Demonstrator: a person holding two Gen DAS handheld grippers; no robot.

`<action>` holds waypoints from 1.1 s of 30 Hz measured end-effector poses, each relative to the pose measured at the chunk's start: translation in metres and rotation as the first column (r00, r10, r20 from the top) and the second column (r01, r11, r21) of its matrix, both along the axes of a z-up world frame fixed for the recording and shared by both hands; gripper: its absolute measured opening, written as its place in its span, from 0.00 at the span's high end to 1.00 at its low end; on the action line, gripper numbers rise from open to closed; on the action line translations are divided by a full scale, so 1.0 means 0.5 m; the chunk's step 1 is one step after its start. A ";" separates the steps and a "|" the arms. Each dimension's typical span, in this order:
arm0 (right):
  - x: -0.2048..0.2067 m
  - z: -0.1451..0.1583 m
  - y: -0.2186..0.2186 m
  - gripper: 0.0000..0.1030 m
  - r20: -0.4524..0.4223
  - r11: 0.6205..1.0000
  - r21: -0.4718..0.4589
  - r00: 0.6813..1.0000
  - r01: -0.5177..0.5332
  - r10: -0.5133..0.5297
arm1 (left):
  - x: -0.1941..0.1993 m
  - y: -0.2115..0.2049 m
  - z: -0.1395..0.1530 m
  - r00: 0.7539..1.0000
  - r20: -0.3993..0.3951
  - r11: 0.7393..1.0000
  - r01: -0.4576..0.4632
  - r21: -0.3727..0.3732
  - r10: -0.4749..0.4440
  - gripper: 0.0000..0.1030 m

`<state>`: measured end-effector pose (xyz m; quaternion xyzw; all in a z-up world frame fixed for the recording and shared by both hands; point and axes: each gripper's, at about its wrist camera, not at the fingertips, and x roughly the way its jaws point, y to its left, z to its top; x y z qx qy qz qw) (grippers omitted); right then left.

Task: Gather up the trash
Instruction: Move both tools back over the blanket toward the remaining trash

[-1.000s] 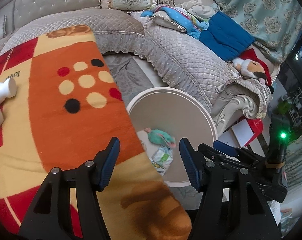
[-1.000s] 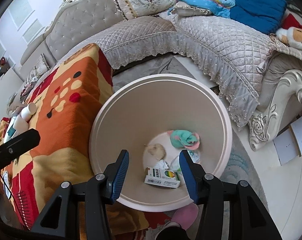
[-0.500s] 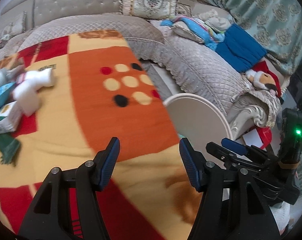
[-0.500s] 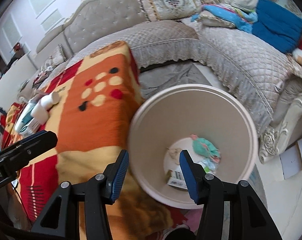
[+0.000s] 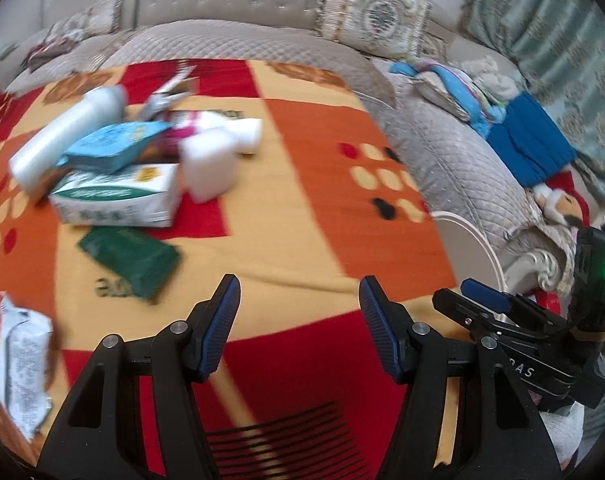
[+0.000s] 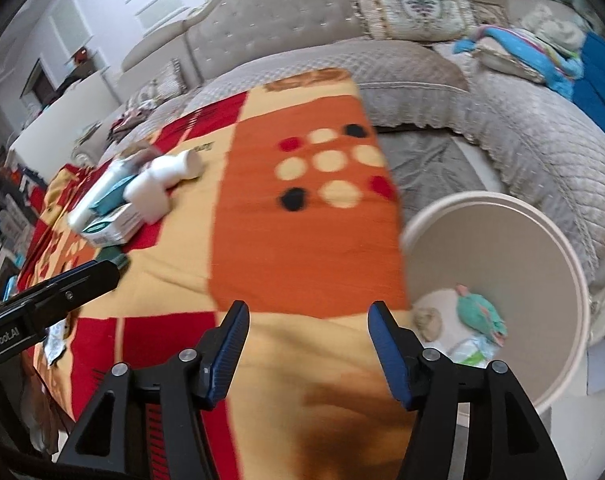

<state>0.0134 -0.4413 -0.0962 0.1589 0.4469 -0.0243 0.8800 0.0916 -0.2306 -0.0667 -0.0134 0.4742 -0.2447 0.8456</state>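
Over the orange, red and yellow blanket both grippers hang with nothing between their fingers. Left gripper stands parted at the lower middle of its view, and the trash pile lies at upper left: a white bottle, a teal packet, a white-green box, a dark green pouch. Right gripper, whose jaws have just been opening, is released and empty; the bin sits at right with scraps inside.

Both views were aimed steeply down from close above the patterned blanket; the trash pile and sofa were shared, the bin mostly rightward.
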 end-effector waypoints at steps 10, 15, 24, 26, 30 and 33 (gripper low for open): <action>0.132 0.006 0.160 0.41 0.033 0.983 0.026 0.983 -0.184 0.183 | 0.081 0.179 0.007 0.986 -0.024 0.986 -0.165 0.004 0.165 0.41; 0.221 0.006 0.225 0.37 0.054 0.967 0.032 0.967 -0.252 0.250 | 0.112 0.235 -0.008 0.976 -0.035 0.975 -0.215 0.051 0.217 0.41; 0.344 0.001 0.280 0.37 0.088 0.956 0.064 0.956 -0.287 0.281 | 0.152 0.302 -0.041 0.959 -0.097 0.964 -0.263 0.029 0.265 0.41; 0.365 -0.006 0.291 0.44 0.094 0.954 0.053 0.953 -0.295 0.289 | 0.151 0.296 -0.045 0.961 -0.112 0.968 -0.251 0.026 0.252 0.41; 0.377 -0.013 0.287 0.64 0.109 0.953 0.063 0.951 -0.297 0.289 | 0.143 0.267 -0.052 0.966 -0.141 0.976 -0.215 0.015 0.215 0.41; 0.361 -0.001 0.267 0.66 0.138 0.947 0.094 0.946 -0.308 0.294 | 0.137 0.237 -0.059 0.969 -0.147 0.980 -0.200 0.014 0.199 0.41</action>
